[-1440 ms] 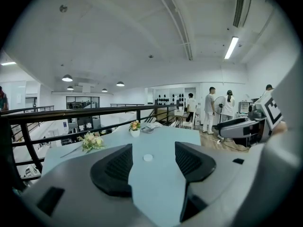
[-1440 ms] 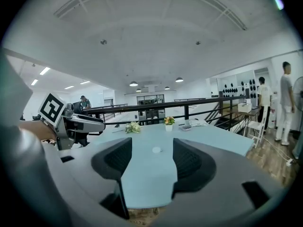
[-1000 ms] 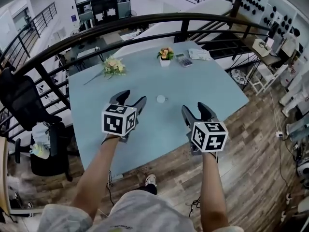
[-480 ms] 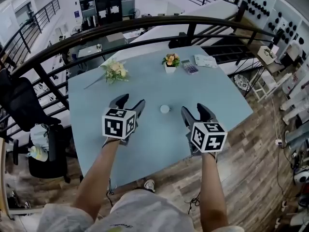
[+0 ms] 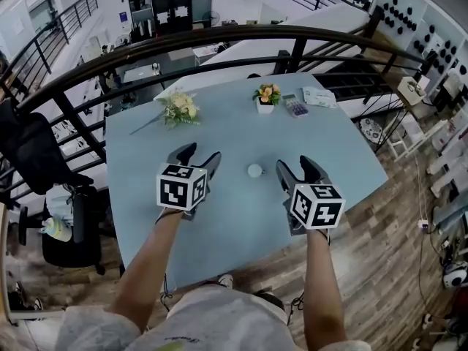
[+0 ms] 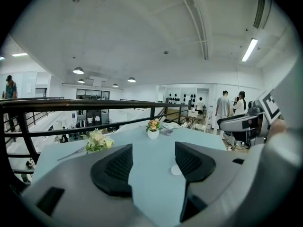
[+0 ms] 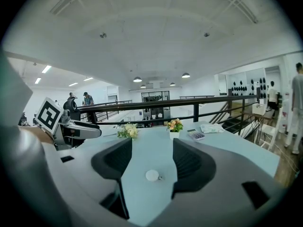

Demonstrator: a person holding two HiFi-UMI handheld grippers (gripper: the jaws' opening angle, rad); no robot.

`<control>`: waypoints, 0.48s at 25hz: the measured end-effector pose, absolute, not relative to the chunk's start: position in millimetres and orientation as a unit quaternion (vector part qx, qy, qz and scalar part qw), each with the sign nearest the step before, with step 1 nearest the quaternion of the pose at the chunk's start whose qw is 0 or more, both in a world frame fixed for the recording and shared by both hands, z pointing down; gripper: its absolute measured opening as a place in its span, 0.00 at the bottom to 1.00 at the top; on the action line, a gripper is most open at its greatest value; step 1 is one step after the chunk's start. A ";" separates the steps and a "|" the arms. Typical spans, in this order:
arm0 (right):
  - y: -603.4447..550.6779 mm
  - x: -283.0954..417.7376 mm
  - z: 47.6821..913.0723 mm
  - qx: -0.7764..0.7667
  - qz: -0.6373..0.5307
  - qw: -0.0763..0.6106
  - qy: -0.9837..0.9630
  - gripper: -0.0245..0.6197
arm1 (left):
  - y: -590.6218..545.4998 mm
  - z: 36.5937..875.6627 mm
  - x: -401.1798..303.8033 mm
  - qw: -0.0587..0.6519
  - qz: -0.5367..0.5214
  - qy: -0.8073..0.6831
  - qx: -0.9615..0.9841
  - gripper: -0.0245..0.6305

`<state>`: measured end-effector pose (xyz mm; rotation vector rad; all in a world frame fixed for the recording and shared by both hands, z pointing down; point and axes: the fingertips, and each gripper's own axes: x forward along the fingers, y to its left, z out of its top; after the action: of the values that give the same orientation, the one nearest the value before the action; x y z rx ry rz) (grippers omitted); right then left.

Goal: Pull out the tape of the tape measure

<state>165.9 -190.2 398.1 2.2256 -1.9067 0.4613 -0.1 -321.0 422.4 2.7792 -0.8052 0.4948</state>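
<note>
Tape measure (image 5: 254, 170): small round white case | right gripper (image 5: 295, 164): jaws wide apart, empty; case ahead, just left of it, framed between the jaws | left gripper (image 5: 201, 153): agape, empty; case ahead to its right | lies on table (image 5: 336, 145), between both; right seems nearer | no evident long axis.

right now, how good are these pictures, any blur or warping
Head view: evenly lit, sharp, the wide lens bows the railing. Left gripper view: fisheye with black corners, left tongs soft up close. Right gripper view: same rounding, tape measure small but clear beyond the right tongs.
</note>
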 end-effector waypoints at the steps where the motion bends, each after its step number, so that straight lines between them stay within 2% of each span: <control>1: -192.6 166.8 398.8 0.746 0.154 0.088 -0.642 0.43 | -322.5 422.9 0.4 0.102 0.167 -0.274 0.942 0.46; 12: -227.9 182.9 407.1 0.721 0.150 0.093 -0.670 0.43 | -344.7 428.1 -0.8 0.100 0.161 -0.306 0.933 0.46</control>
<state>182.9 -227.9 407.1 2.1411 -1.9895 0.4443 -0.8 -344.7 428.1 2.7578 -0.9039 0.4766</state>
